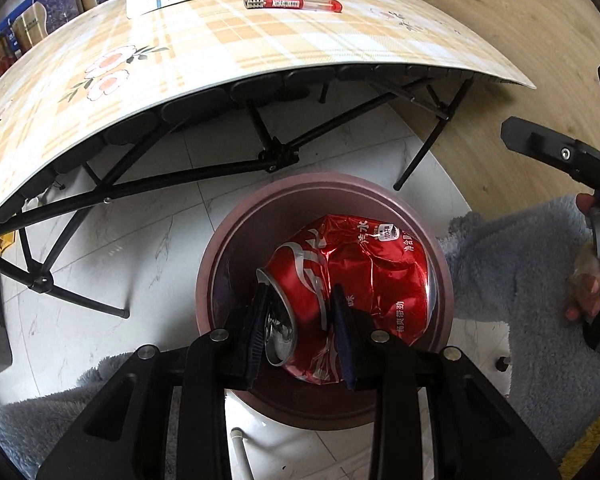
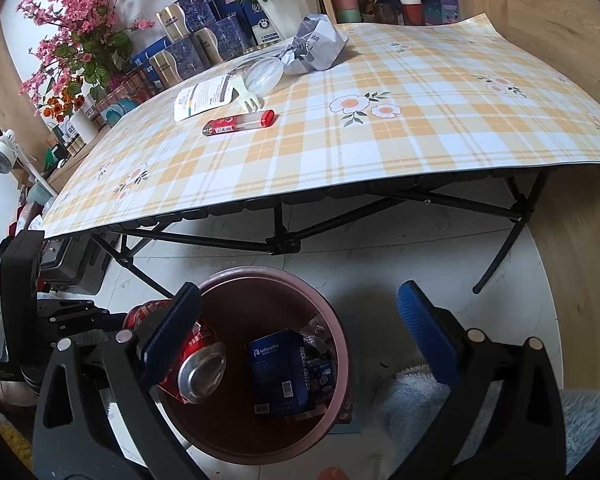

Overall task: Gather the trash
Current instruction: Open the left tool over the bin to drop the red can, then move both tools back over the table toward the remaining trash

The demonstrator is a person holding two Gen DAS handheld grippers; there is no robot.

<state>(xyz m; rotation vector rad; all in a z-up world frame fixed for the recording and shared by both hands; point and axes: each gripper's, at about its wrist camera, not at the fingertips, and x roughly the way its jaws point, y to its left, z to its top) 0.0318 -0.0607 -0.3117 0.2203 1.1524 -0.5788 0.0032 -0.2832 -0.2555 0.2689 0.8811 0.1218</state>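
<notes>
Two grippers: both over the bin, only one loaded.
Left gripper: jaws clamped on the crushed red cola can; pads bite the dented mid-body near the open top, prob. because the crumpled waist gives a flat purchase.
Can position: held tilted above the mouth of the round pink-brown trash bin, inside its rim outline in the left wrist view. Right wrist view shows the can at the bin's left edge, base facing the cam, not yet resting on the contents.
Right gripper: jaws spread wide, nothing between them; hangs above the bin, likely parked out of the way while the other side does the drop.
Bin contents: blue coffee box standing inside, plus other wrappers too dark to ID.
Bin siting: on the tiled floor just in front of the folding table, so table litter is a short carry away.
Still on table: red-capped clear tube, printed pouch, pale plastic fork, clear lid, crumpled grey paper.
Step judged: release point for the can; several pcs left after it.
Risk: can sits near the rim, could glance off it if let go off-centre.
</notes>
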